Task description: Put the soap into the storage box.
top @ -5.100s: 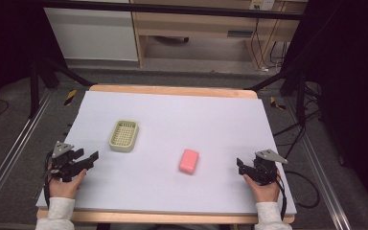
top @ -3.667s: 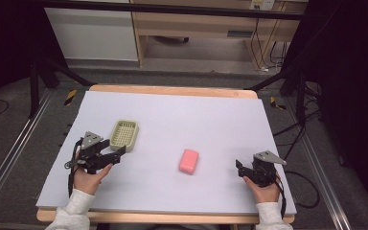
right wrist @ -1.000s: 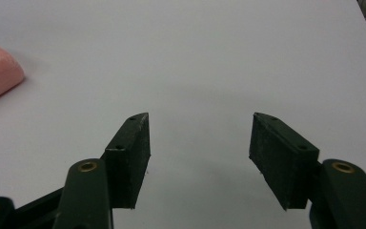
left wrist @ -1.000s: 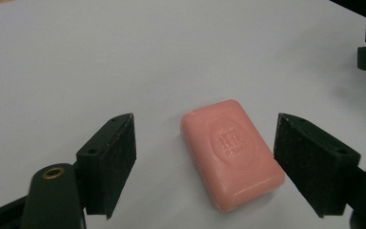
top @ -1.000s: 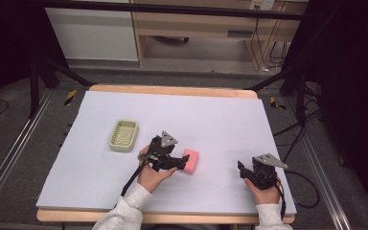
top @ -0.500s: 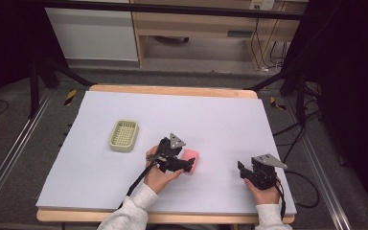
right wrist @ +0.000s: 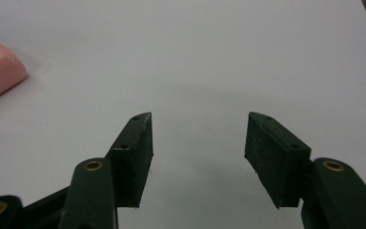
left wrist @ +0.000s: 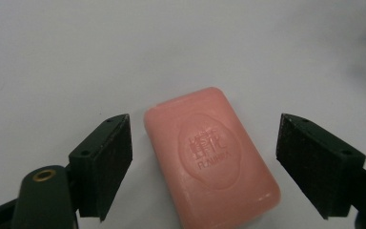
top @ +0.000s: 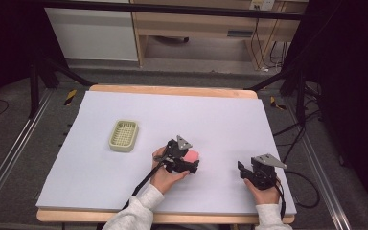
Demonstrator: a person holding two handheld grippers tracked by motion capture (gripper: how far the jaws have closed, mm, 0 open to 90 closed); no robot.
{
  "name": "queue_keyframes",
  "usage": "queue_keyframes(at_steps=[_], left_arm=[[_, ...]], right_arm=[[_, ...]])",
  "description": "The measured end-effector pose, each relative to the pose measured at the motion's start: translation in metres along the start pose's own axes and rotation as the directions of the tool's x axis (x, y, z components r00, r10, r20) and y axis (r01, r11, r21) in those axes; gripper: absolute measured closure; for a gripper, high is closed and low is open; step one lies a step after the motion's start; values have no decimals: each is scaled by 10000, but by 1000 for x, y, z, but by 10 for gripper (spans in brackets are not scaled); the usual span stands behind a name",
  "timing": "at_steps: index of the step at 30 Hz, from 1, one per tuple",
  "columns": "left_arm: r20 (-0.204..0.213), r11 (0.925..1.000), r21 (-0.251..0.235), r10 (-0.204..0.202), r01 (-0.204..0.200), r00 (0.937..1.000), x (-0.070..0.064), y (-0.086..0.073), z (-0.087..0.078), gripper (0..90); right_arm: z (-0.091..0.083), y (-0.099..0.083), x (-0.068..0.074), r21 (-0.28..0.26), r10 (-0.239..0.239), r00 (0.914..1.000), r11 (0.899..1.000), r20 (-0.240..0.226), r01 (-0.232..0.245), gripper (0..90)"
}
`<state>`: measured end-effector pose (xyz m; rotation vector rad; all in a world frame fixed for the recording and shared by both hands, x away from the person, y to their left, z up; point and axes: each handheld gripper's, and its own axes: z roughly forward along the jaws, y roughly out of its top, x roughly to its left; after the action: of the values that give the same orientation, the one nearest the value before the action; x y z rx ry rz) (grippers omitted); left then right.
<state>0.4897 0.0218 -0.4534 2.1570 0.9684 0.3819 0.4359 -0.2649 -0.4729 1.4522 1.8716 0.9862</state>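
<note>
soap: waxy, smooth, embossed | table sheet: matt | fingers: matt, grainy

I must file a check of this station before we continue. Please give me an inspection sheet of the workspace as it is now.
Surface: white table top, wooden edge at its near and far sides.
Job's things: pink soap bar lying flat; green ribbed soap dish apart from it, to the left.
Clutter: nothing seen.
Grippers: left gripper open, jaws either side of the soap, not touching; right gripper open, empty.
Cables: one trails from each gripper; more on the floor at right.
Surroundings: wooden furniture, dark stands, grey floor.
</note>
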Motion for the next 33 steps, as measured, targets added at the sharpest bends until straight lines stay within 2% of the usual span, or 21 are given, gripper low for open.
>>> queue_keyframes(at_steps=[13, 18, 25, 33], left_arm=[[-216, 9994, 333, -39, 46, 9998, -2, -2, 13, 219], [-198, 9985, 522, -161, 171, 9997, -3, -3, 18, 238], [-104, 9973, 595, -435, 440, 9990, -1, -4, 21, 232], [-174, 9960, 651, -604, 614, 9980, -2, -4, 23, 242]], right_arm=[[1, 0, 0, 118, 81, 9999, 9999, -98, -80, 437], [2, -1, 0, 165, -21, 9999, 9999, -123, 23, 449], [2, -1, 0, 203, -32, 9999, 9998, -128, 34, 456], [2, -1, 0, 238, -86, 9999, 9997, -123, 89, 462]])
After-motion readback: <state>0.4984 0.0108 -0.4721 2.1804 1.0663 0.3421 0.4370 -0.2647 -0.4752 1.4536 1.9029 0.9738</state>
